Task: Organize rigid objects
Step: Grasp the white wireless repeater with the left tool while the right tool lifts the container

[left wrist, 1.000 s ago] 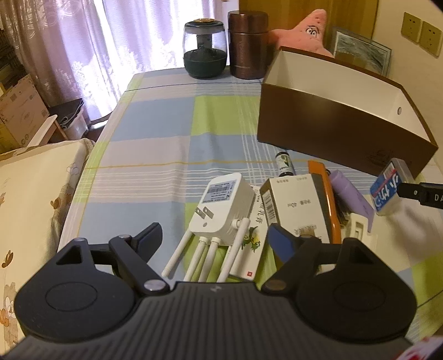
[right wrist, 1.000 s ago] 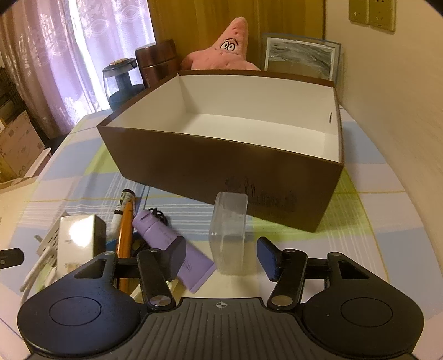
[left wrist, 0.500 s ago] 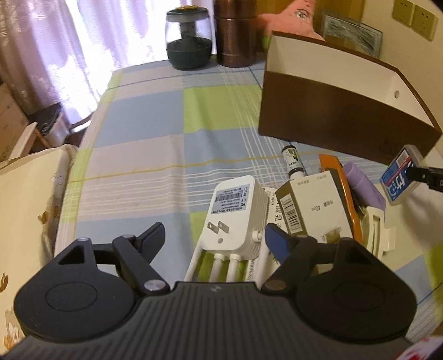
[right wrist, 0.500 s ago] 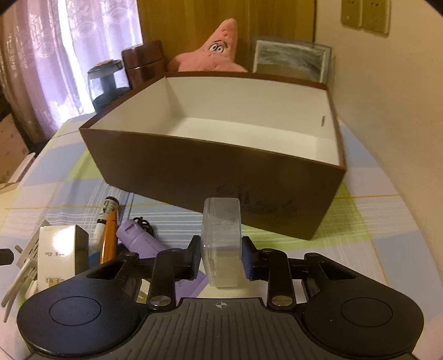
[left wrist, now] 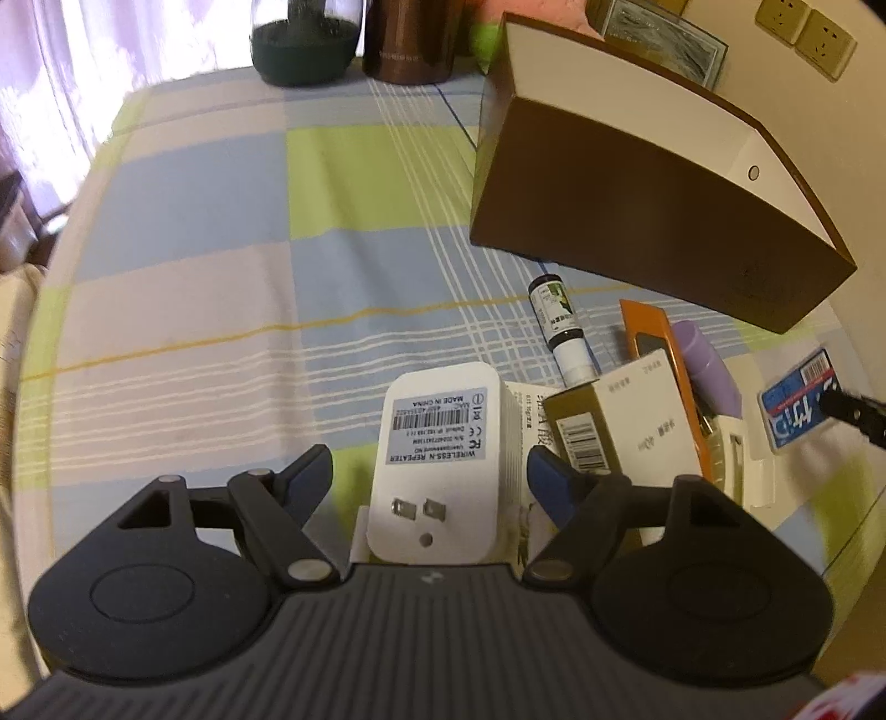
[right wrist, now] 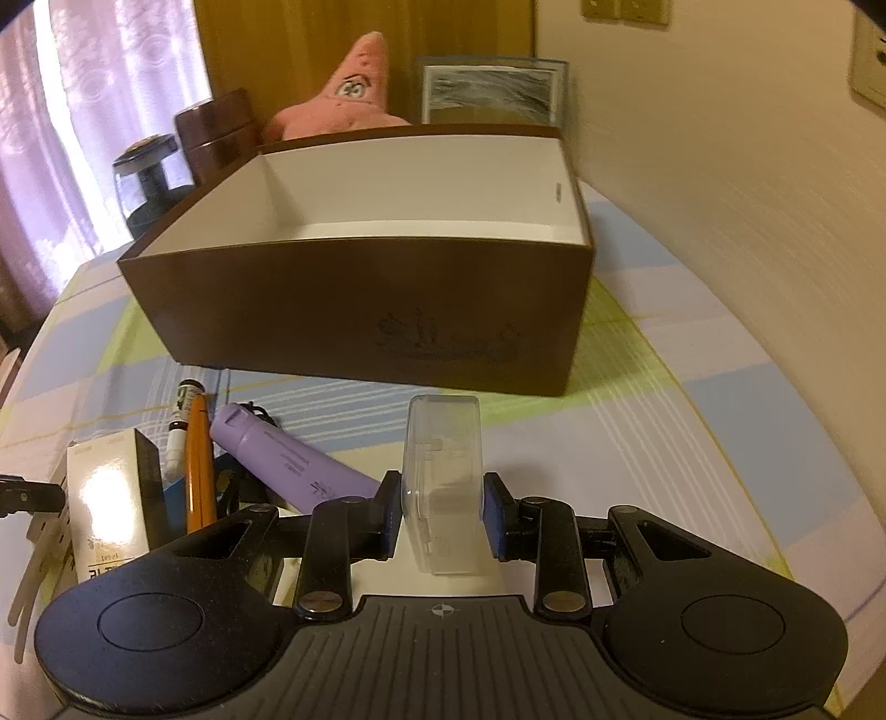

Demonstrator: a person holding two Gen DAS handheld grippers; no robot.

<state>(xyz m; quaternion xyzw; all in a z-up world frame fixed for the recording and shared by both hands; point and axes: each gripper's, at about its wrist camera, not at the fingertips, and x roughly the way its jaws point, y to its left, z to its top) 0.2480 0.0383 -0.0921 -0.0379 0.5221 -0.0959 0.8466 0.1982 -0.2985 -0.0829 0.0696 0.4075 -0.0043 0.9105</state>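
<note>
A white plug-in wireless repeater lies prongs up on the checked cloth. My left gripper straddles it with its jaws closing, and a gap shows at each pad. My right gripper is shut on a clear plastic case, held upright in front of the open brown box. In the left wrist view the same case shows a blue label at the right edge, below the box. The box's white inside holds nothing that I can see.
A pile lies beside the repeater: a white and brown carton, a small dark bottle, an orange item and a purple tube. A dark jar, a brown canister, a pink plush and a framed picture stand behind.
My left gripper came down and forward until the repeater lies between its jaws, which narrowed a little. My right gripper shut on the clear case and tipped toward the box.
</note>
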